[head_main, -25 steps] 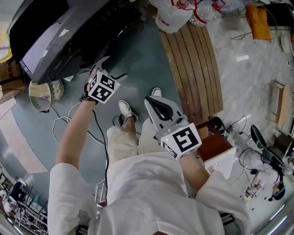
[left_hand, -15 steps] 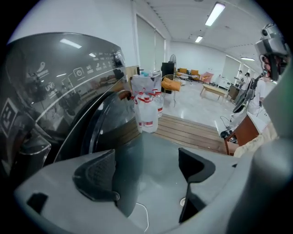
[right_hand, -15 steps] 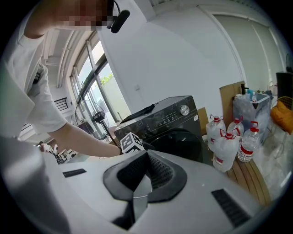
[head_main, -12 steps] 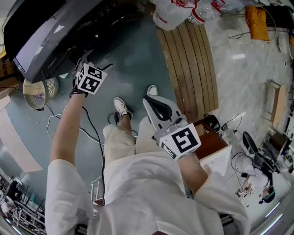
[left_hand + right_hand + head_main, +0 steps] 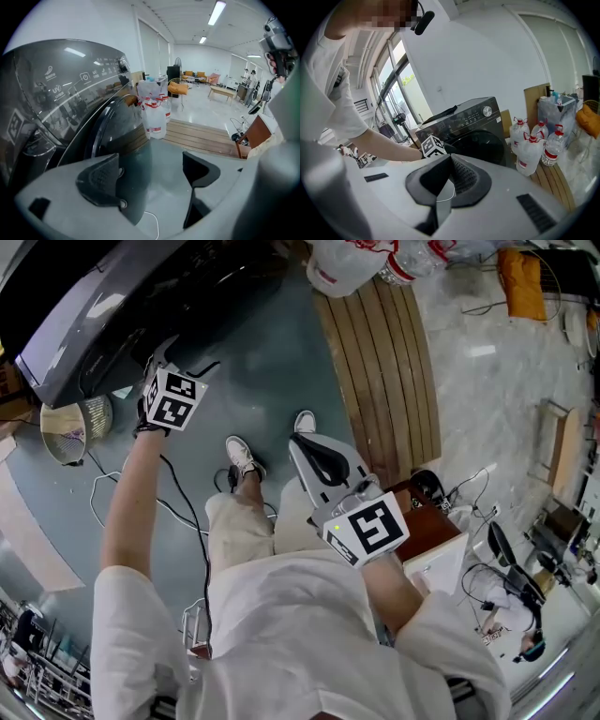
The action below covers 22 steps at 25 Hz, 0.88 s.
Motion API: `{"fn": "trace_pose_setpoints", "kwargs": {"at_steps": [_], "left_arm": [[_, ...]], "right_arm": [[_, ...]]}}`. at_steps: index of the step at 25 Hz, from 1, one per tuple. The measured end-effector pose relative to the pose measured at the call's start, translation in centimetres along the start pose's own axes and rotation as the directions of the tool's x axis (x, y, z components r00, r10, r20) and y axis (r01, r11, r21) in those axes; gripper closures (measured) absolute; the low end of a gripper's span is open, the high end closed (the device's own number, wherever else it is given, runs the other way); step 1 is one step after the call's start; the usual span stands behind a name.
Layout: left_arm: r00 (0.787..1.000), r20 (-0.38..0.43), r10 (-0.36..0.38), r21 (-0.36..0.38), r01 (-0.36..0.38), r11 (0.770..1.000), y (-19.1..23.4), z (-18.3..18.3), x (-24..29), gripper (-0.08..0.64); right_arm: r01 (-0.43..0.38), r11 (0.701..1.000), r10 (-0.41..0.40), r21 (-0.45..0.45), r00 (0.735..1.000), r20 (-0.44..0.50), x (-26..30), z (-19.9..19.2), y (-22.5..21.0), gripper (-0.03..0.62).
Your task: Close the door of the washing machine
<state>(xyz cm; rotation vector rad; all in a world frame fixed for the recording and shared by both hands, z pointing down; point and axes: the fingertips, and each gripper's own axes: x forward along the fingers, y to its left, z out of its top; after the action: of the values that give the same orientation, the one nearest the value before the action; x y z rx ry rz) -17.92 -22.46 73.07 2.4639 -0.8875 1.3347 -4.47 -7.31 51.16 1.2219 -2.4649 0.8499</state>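
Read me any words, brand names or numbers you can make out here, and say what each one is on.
"UV": on the washing machine's control panel, in the left gripper view.
Other print and the logo on that panel: too small or blurred to read.
Red labels on the water bottles: unreadable.

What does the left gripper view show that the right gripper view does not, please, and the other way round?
Only the left gripper view shows the left hand-held gripper with its jaws apart, and the far seating. Only the right gripper view shows the right hand-held gripper, jaws together, the person's arm and the windows. Both show the washing machine, its door and the water bottles.
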Motion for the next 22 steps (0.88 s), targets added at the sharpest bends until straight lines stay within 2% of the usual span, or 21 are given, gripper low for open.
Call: {"fn": "trace_pose_setpoints", "kwargs": {"at_steps": [4,11,16,22], "left_arm": [[1.0,-0.003,0.001,0.013,-0.001,1.0,-0.1,-0.2,0.0,0.13],[1.0,0.005,-0.009,-0.008,0.009,1.0,-0.1,-0.3,-0.1,0.13],[1.0,0.017,0.007,-0.037,-0.006,0.999,0.2,-0.3,-1.1,0.13],[0.998,0.049,0.045,-0.115,-0.039,0.993,0.1,2.1,-3.9,0.13]], "right_arm": [[0.004,1.0,-0.004,-0.005,1.0,-0.002,-0.3,-0.2,0.0,0.597],[0.01,1.0,-0.009,-0.018,1.0,0.002,-1.4,-0.5,1.0,0.597],[0.014,0.999,-0.013,-0.032,1.0,0.013,-2.2,0.1,1.8,0.597],[0.006,0.997,-0.003,-0.072,0.999,0.034,-3.6,1.9,2.6,0.597]]}}
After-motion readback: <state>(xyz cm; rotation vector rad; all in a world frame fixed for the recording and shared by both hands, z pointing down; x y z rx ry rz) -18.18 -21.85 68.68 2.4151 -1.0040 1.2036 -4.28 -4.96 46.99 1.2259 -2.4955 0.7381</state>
